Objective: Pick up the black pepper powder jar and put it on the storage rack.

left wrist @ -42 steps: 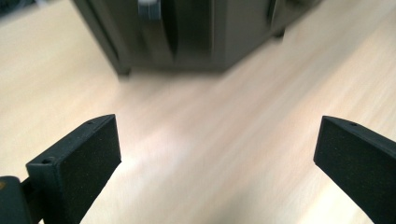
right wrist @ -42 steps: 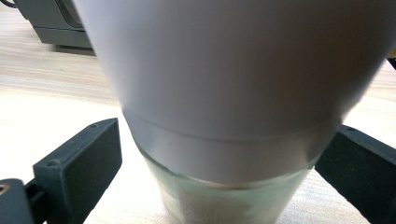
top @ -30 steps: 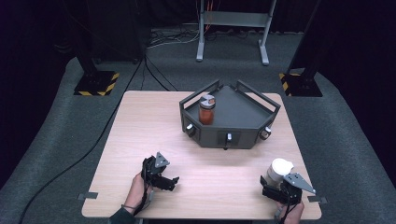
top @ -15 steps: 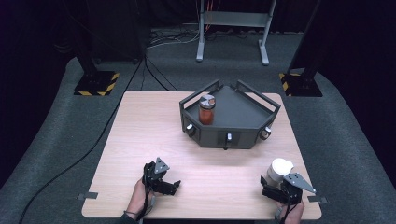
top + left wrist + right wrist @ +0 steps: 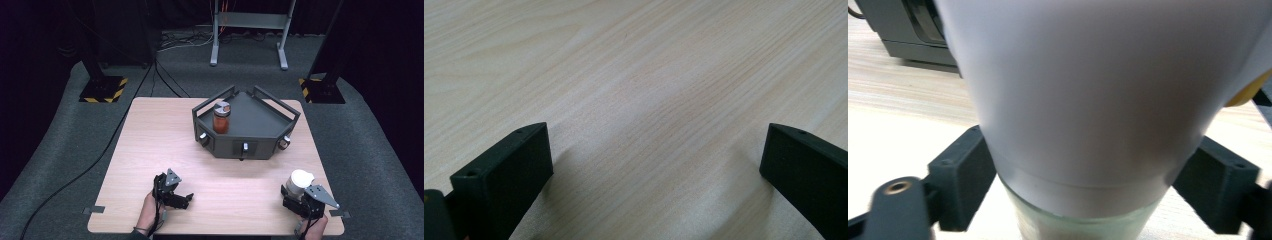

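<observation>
A jar with a white lid [image 5: 299, 181] stands near the table's front right corner. My right gripper [image 5: 294, 194] reaches around it from behind. In the right gripper view the jar [image 5: 1088, 100] looms close, and both black pads [image 5: 964, 176] press on its sides where the lid meets the glass. The jaws have just been closing with the jar between them. My left gripper [image 5: 185, 200] lies low at the front left, pointing right. Its jaws [image 5: 656, 160] stand wide open over bare wood with nothing between them.
A dark grey angular tray box [image 5: 280, 107] with knobs on its front sits at the table's [image 5: 150, 140] far middle. It holds a jar of red contents [image 5: 221, 119]. Stand legs and cables lie on the floor beyond the table.
The left gripper has slipped slightly toward the table's near edge. The right gripper and the white-lidded jar stay where they were.
</observation>
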### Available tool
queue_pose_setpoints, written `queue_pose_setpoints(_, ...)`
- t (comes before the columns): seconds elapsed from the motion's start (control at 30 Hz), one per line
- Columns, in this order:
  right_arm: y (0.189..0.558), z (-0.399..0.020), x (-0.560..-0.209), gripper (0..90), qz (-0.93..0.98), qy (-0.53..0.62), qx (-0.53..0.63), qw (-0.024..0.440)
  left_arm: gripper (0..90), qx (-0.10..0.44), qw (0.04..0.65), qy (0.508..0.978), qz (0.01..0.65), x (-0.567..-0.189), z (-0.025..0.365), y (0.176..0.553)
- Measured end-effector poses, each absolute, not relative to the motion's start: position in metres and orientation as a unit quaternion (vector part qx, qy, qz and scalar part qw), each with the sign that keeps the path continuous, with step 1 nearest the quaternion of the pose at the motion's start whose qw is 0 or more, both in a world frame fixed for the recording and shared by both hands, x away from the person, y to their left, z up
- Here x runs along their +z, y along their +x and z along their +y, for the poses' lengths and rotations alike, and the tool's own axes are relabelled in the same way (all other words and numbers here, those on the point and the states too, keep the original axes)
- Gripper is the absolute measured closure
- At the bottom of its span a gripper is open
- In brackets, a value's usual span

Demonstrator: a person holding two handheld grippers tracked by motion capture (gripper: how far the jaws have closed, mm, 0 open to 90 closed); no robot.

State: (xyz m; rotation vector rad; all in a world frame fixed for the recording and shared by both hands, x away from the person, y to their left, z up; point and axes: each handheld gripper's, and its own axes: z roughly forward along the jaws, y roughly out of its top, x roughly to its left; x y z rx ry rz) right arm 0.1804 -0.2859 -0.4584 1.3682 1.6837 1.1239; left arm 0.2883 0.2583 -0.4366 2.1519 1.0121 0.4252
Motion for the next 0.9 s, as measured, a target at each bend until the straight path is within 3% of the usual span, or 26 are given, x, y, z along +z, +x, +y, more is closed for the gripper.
queue_pose_setpoints(0.2, 0.182, -0.286, -0.460, 28.4, 0.652, 0.526, 0.429, 0.337, 0.2, 0.166, 0.354, 0.831, 0.395, -0.437, 0.258, 0.288)
queue_pose_setpoints(0.9, 0.182, -0.287, -0.445, 29.4, 0.659, 0.510, 0.438, 0.336, 0.3, 0.167, 0.354, 0.831, 0.396, -0.437, 0.257, 0.287)
